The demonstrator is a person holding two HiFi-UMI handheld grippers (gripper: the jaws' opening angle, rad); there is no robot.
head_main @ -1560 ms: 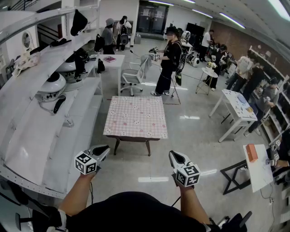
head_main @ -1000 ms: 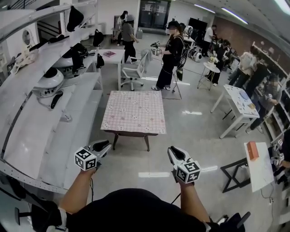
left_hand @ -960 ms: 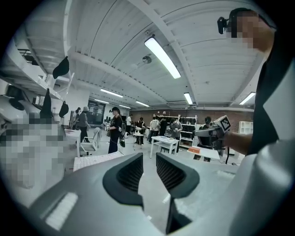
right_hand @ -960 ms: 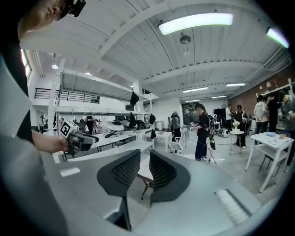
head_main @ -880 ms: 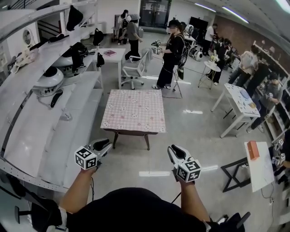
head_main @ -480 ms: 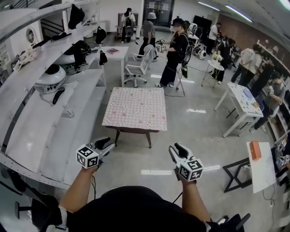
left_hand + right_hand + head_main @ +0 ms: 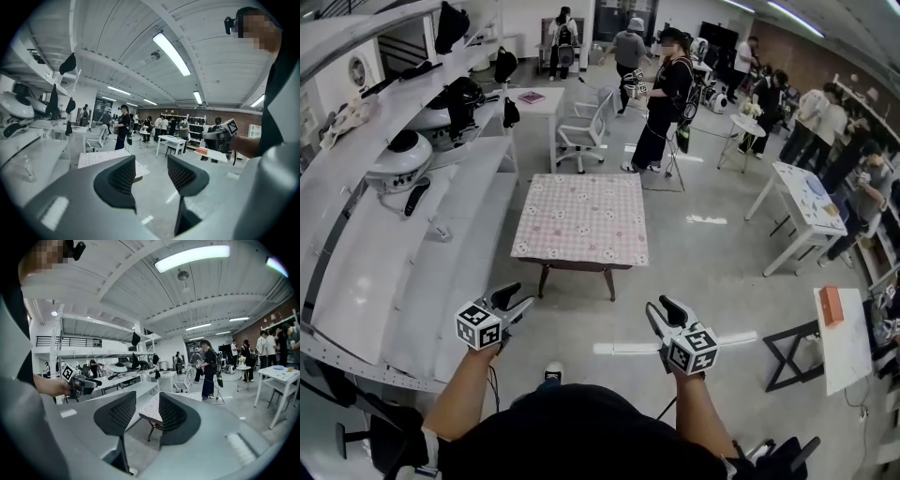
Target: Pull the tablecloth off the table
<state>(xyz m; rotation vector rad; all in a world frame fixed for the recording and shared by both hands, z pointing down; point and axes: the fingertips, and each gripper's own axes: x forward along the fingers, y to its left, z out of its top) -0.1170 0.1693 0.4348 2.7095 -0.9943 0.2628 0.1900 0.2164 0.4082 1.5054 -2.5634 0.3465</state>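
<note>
Still agape, left tongs (image 7: 517, 296), right tongs (image 7: 657, 307)

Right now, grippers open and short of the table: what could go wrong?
1. The tablecloth seems to overhang the near edge only slightly, so a grasp may miss it or pinch the table top too.
2. The table is small and stands on thin legs; a hard pull could drag it.

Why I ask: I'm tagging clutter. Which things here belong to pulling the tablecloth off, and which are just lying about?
For the job:
pink checked tablecloth
table under it
left tool, open and empty
right tool, open and empty

Just lying about:
white office chair
orange box
white side table
white shelves
</note>
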